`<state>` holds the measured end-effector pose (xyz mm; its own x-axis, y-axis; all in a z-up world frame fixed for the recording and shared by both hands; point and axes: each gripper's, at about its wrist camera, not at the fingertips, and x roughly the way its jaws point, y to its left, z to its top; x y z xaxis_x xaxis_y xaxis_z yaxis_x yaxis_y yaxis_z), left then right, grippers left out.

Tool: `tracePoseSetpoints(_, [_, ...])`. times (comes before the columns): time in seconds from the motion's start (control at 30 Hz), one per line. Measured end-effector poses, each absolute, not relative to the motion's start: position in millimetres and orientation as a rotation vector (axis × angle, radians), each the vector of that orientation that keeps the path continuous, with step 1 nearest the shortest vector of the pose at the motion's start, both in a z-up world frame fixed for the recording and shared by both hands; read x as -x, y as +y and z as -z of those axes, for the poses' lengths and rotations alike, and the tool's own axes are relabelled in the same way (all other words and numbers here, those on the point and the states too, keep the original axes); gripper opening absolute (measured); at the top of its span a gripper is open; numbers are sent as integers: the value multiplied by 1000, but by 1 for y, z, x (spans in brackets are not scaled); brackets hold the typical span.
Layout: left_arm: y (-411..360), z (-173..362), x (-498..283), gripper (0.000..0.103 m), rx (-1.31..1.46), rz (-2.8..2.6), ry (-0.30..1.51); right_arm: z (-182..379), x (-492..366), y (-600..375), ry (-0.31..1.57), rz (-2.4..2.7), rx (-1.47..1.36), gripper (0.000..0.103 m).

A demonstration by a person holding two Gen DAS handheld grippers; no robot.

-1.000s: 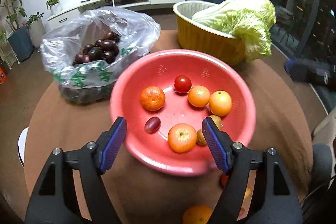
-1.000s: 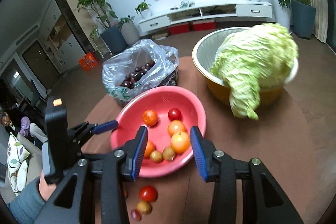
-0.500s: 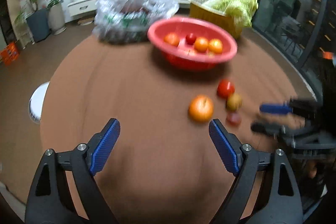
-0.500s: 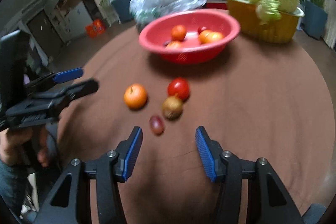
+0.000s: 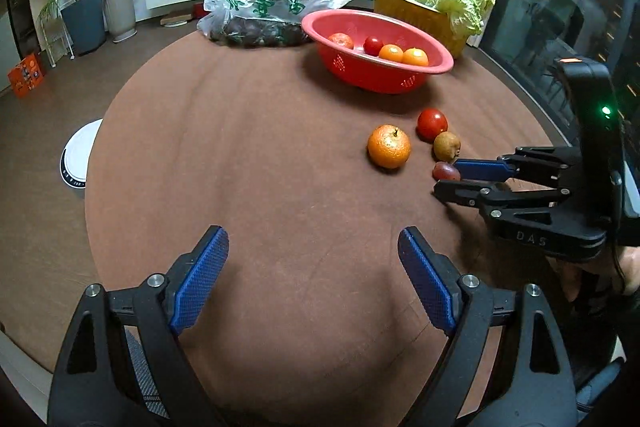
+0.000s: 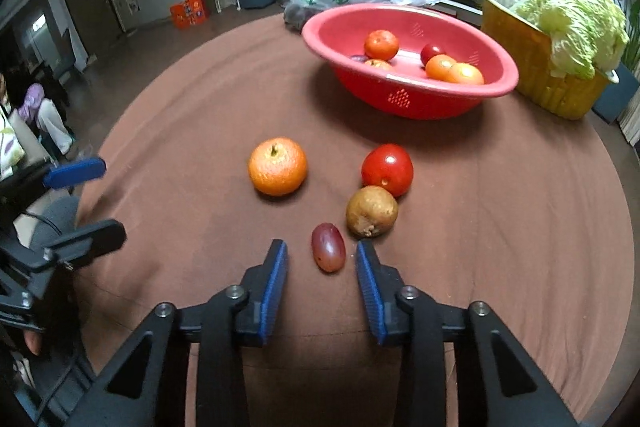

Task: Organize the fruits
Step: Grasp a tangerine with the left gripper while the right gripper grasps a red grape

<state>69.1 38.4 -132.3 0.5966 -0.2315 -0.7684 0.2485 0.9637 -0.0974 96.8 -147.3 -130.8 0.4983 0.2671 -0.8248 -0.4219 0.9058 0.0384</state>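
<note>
A red basket [image 6: 408, 95] holding several oranges and a tomato stands at the far side of the round brown table [image 6: 200, 131]. In front of it lie an orange [image 6: 278, 166], a tomato [image 6: 387, 169], a brown kiwi [image 6: 372, 211] and a purple grape [image 6: 329, 247]. My right gripper [image 6: 322, 253] is open, low over the table, with the grape between its fingertips, untouched. It also shows in the left wrist view [image 5: 450, 177]. My left gripper [image 5: 313, 239] is open and empty over bare table near the front edge.
A plastic bag of dark fruit [image 5: 276, 7] and a yellow bowl with a cabbage [image 5: 440, 7] stand behind the basket [image 5: 376, 67]. A white round device [image 5: 80, 159] sits on the floor at the left. Potted plants and a TV unit line the far wall.
Both grippers pulled back from above the basket to the table's near side. The right gripper then dropped and moved forward around the grape, narrowing a little.
</note>
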Motion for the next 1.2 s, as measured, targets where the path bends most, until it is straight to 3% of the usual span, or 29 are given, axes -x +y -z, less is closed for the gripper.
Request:
tracePoseSetpoints(0.13, [34,135,-78,87,-44,280,894,132,-99,-147,962,-423,203,31])
tracePoseSetpoints(0.3, [29,132,-87,87,-72,296,888,131,-103,-151,971,-434,181,18])
tracePoseSetpoints(0.9, [-43,143,-162,86,-254,428,917,93,-84,-209,916,-417,-63,18])
tracePoseSetpoints(1.2, [-55,158,-170,45,-252,477,962,94,-91,-219,912,-416,-105,18])
